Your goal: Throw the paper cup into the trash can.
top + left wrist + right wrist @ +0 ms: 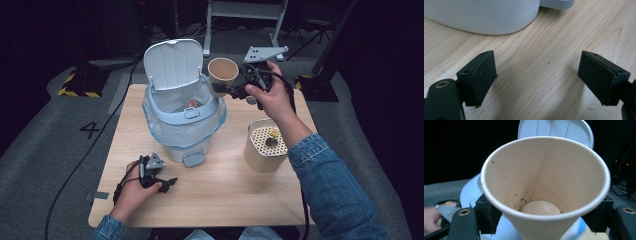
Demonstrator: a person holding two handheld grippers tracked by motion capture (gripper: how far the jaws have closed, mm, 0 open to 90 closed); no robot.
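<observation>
We have the paper cup (222, 75) pinched in our right claw (226, 91) at the bin's (172, 129) two o'clock, seemingly emptied but not yet binned, while our left claw (170, 183) rests spread on the tabletop (225, 190).

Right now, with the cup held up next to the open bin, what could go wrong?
1. The right tongs pinch the thin paper cup by its wall only; a harder squeeze could crumple it, a looser one drop it.
2. The cup sits beside the bin, not over it, so tipping now could spill its dark specks on the table.
3. The raised lid stands close and could get knocked.
</observation>
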